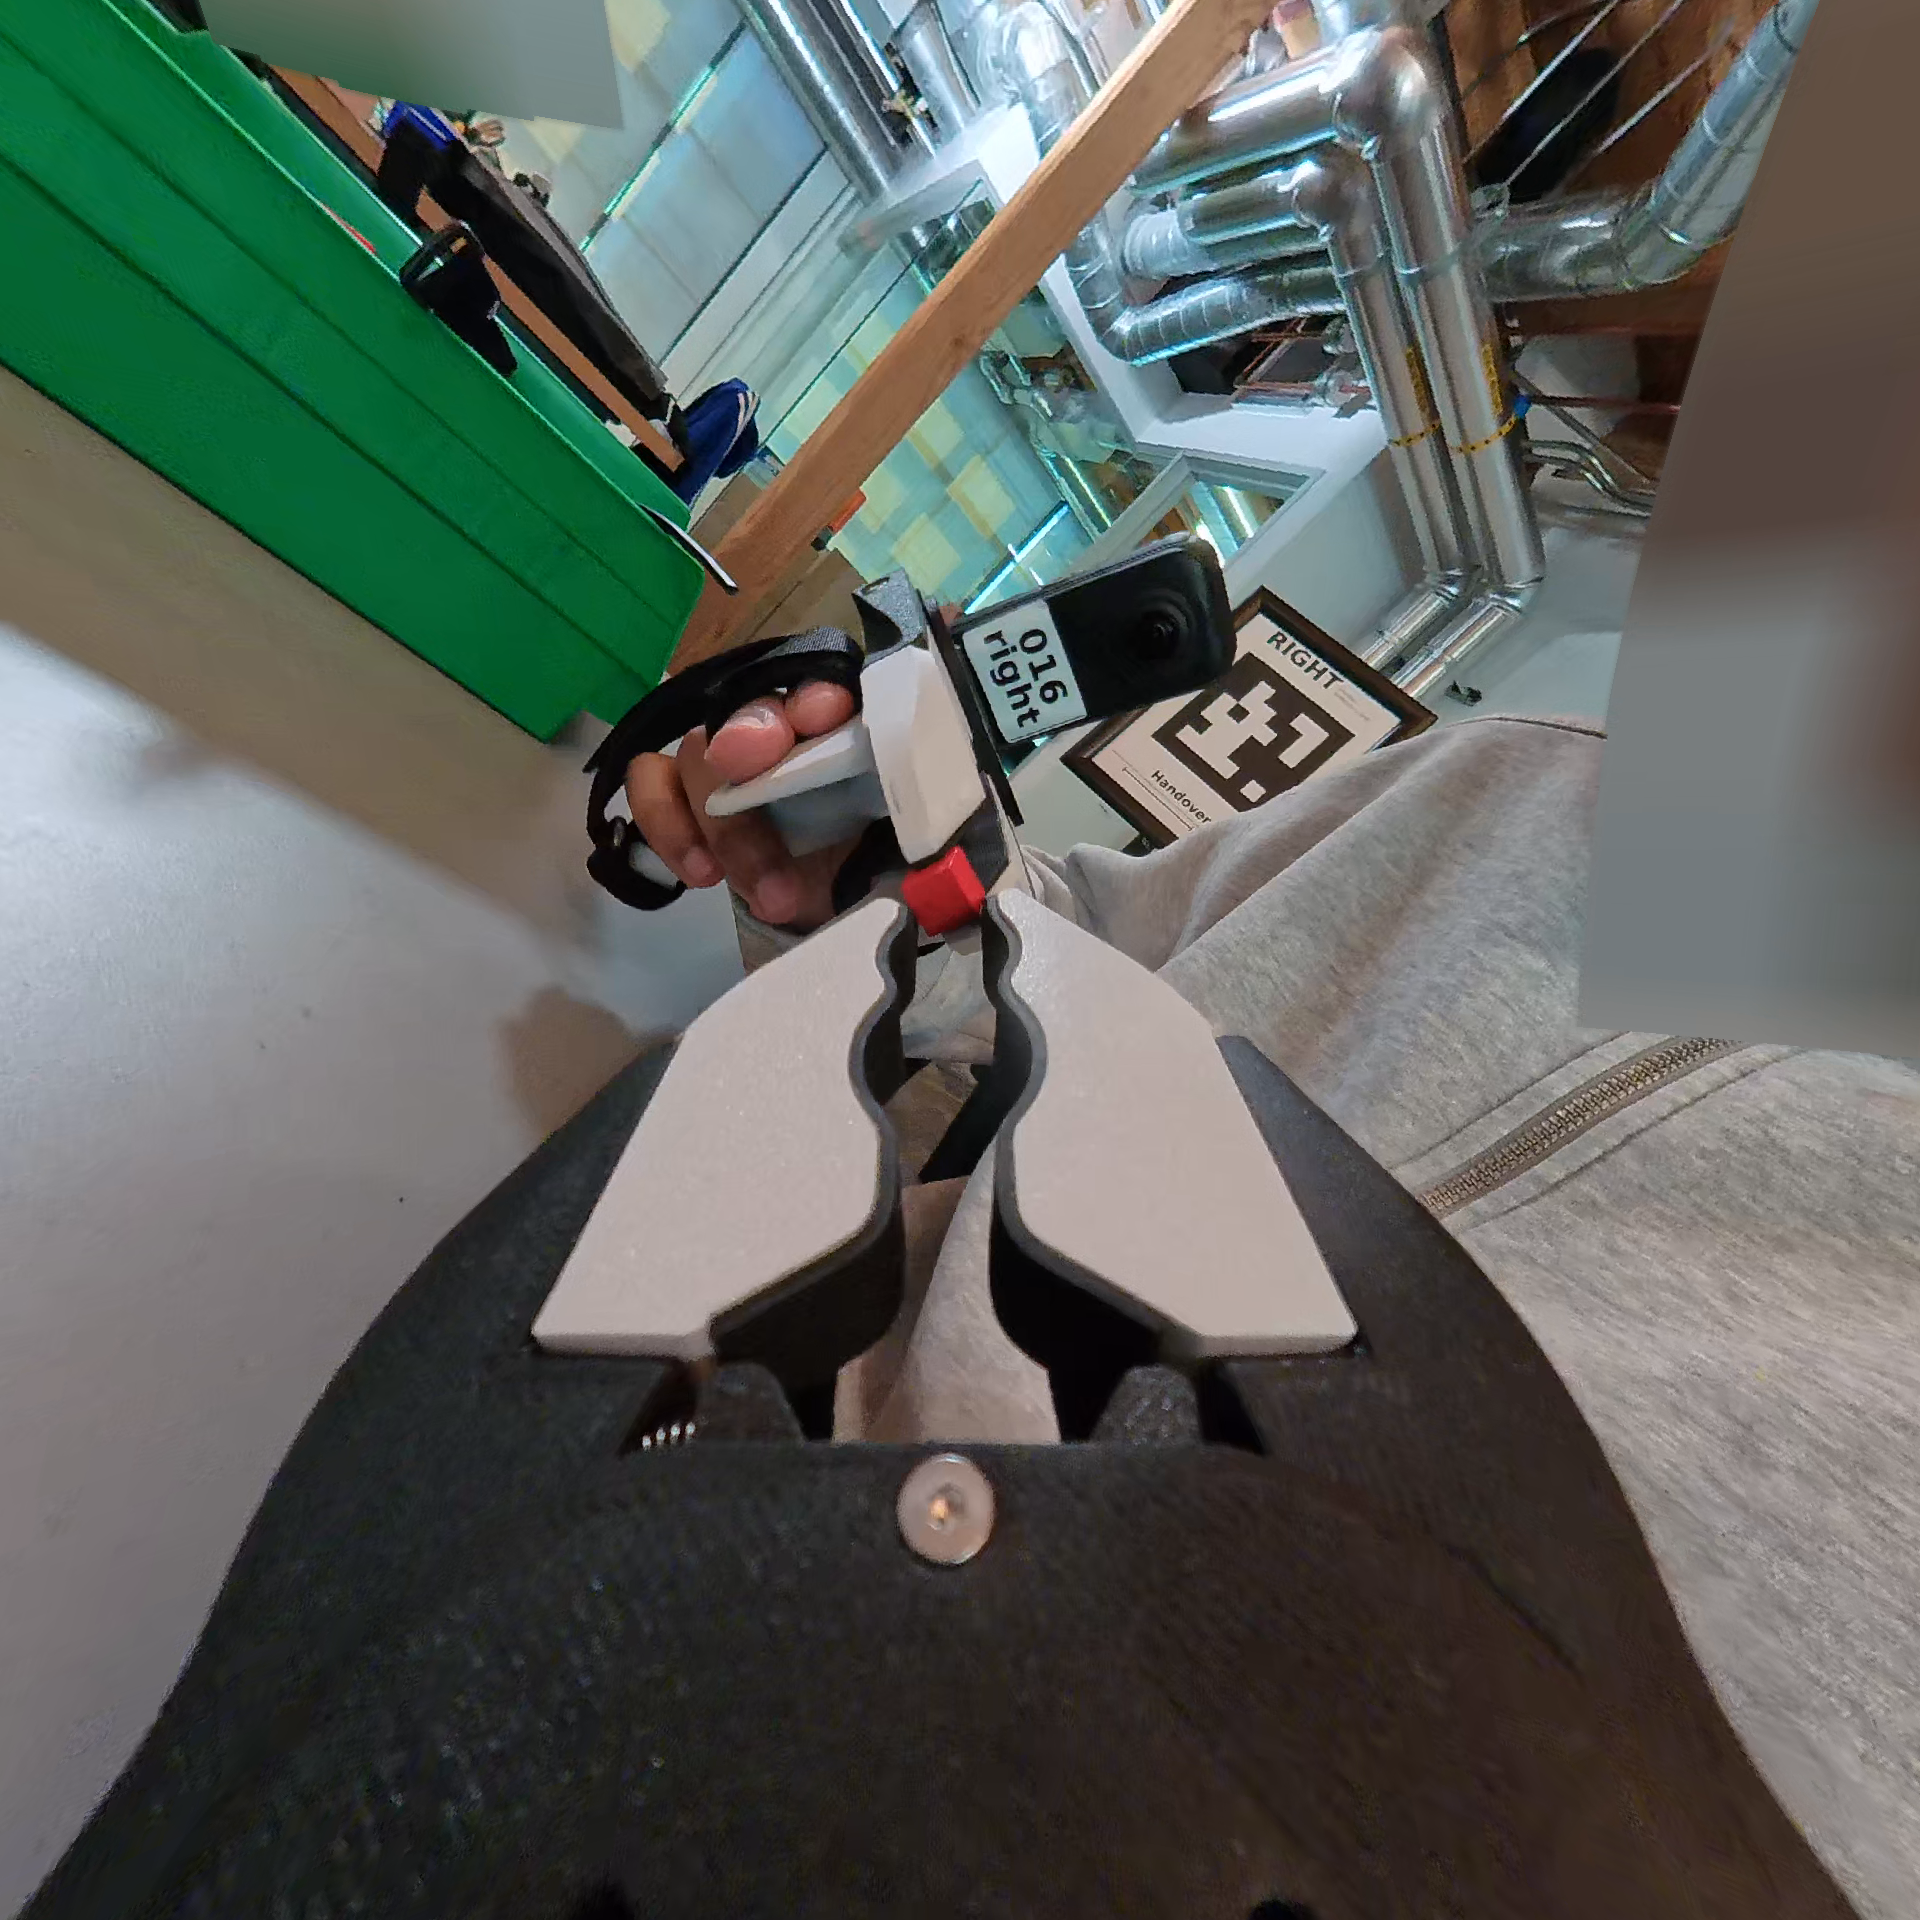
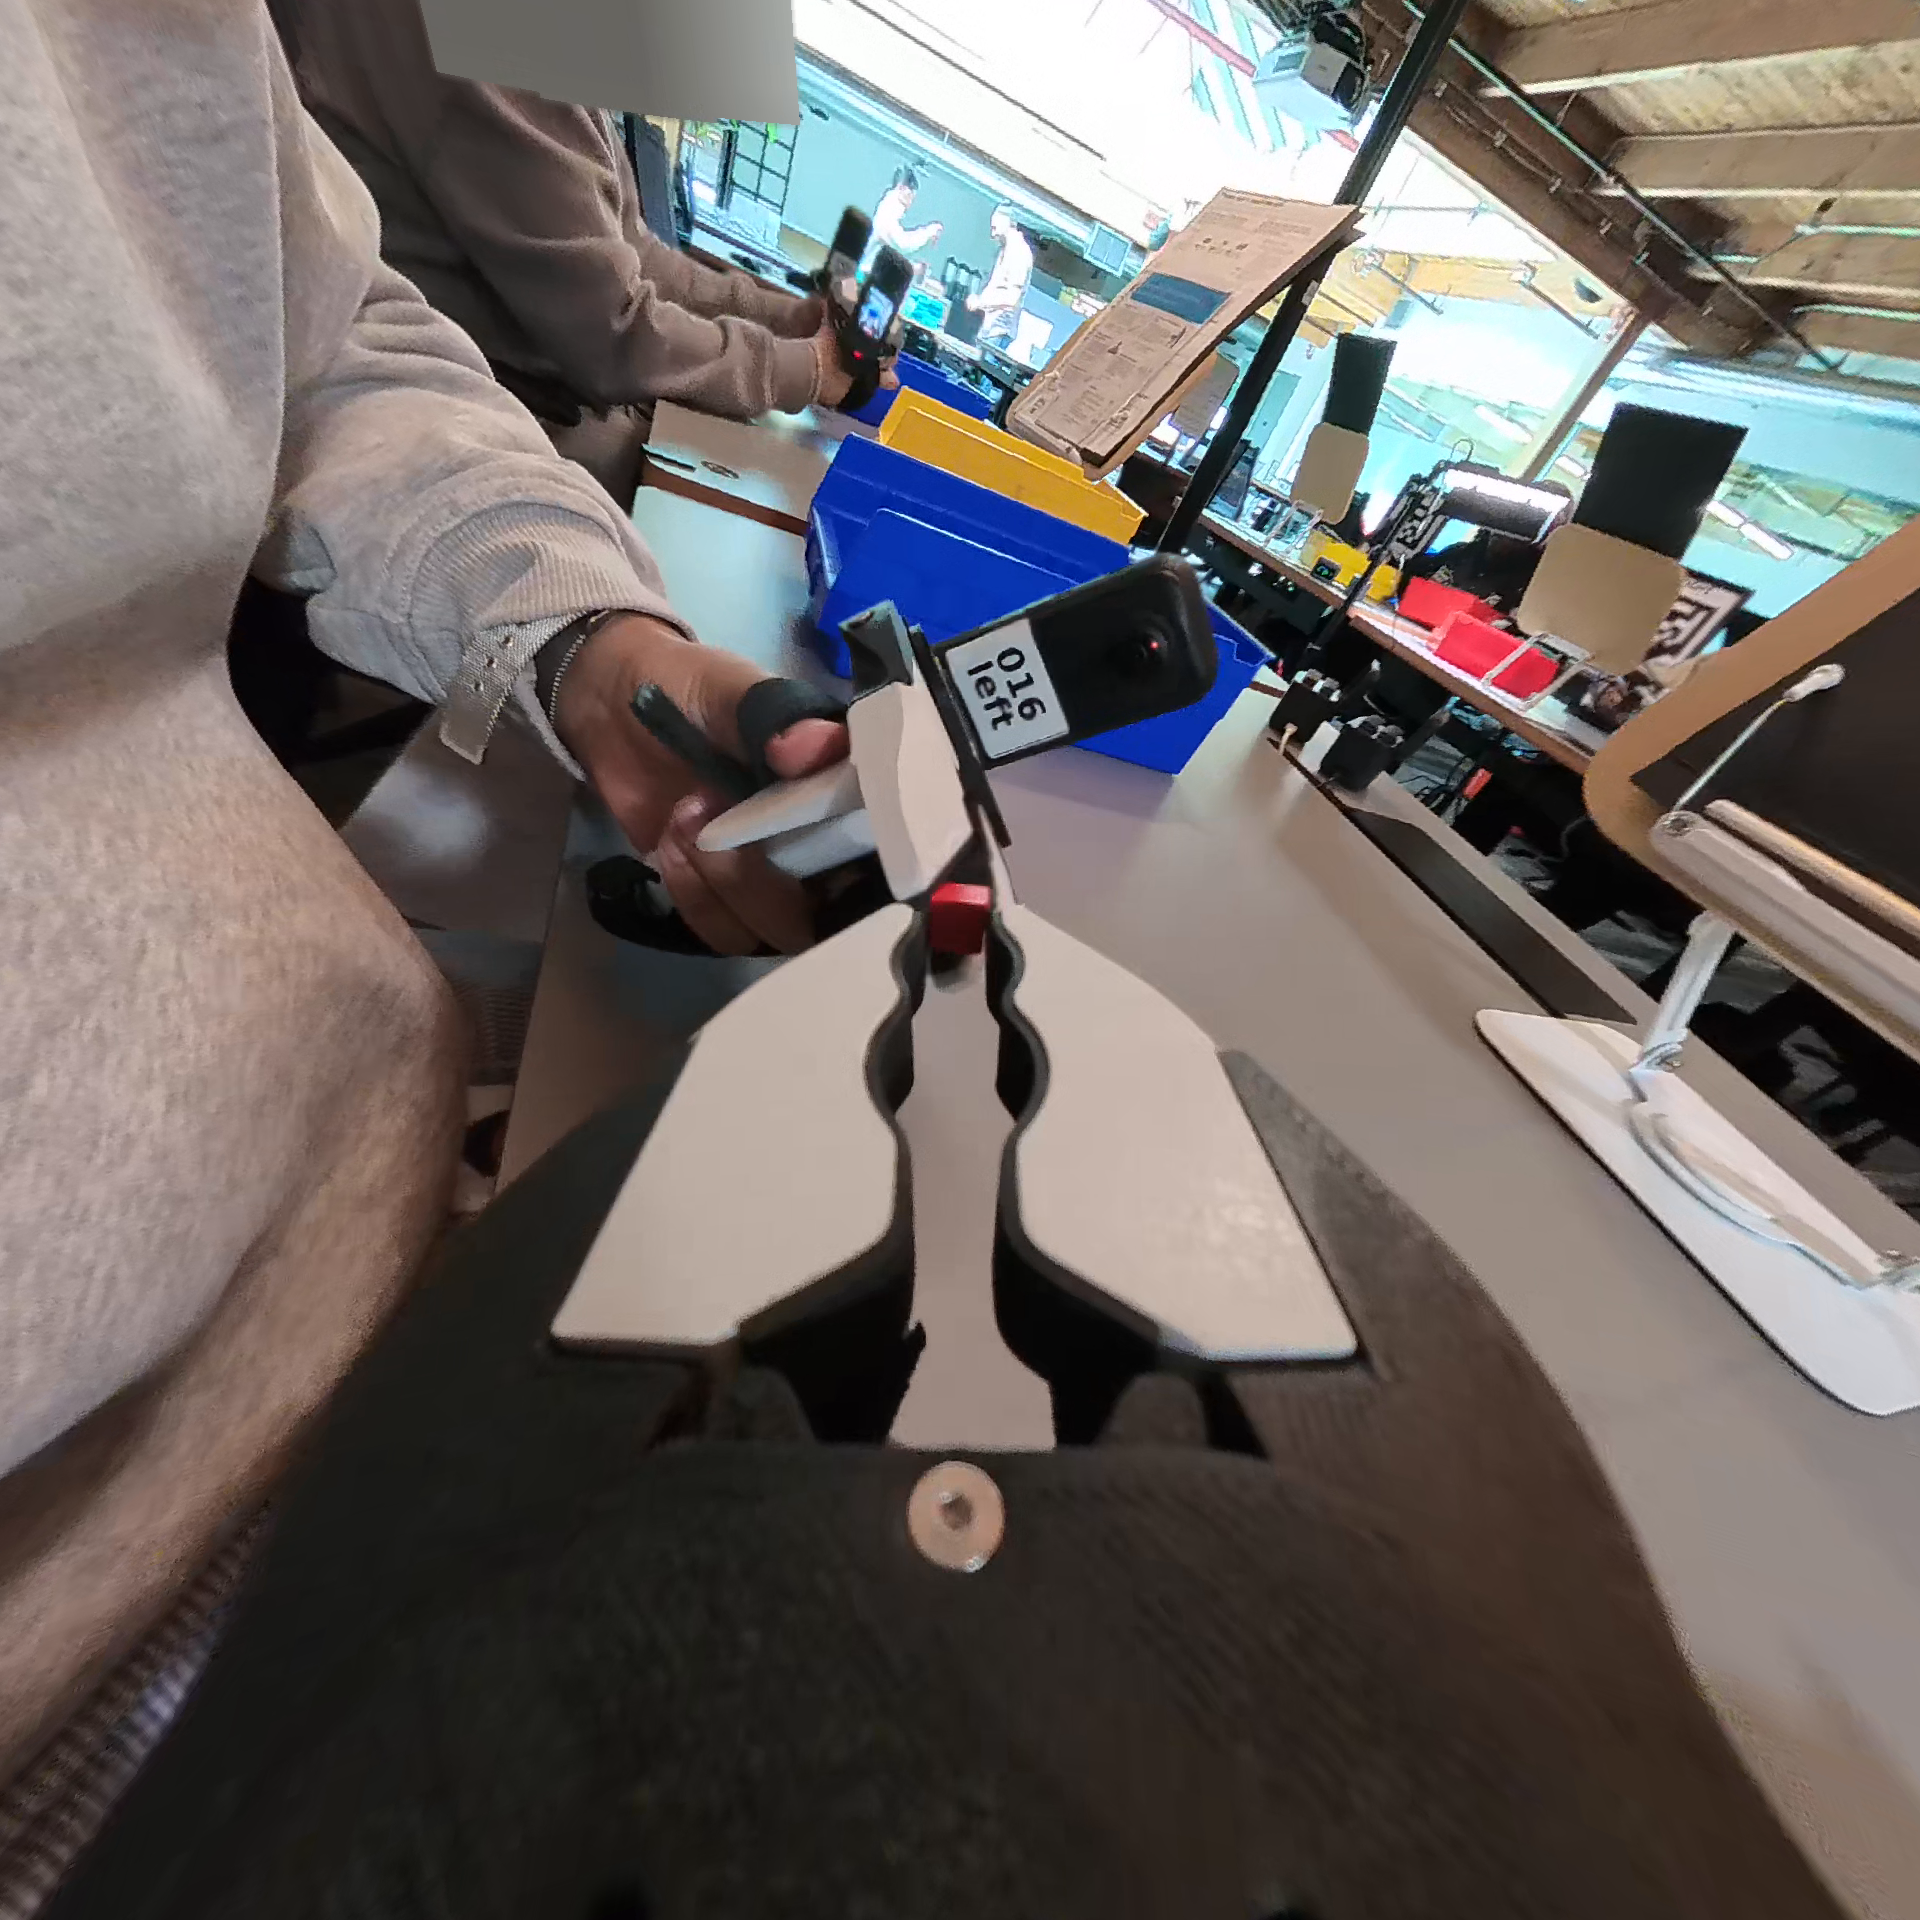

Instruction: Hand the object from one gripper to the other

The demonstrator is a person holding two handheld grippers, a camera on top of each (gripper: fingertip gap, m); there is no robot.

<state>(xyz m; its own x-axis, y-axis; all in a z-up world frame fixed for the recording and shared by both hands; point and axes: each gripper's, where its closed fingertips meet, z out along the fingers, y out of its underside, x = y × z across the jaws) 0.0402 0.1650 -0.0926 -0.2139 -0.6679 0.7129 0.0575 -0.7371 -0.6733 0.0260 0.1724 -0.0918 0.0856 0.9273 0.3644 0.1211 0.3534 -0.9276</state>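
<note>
The red block (image 1: 943, 888) sits up in the air between both tools. The left tool (image 1: 943, 920) and right tool (image 2: 956, 935) both pinch it. If both let go together, it drops onto the worktop (image 2: 1299, 1039).
</note>
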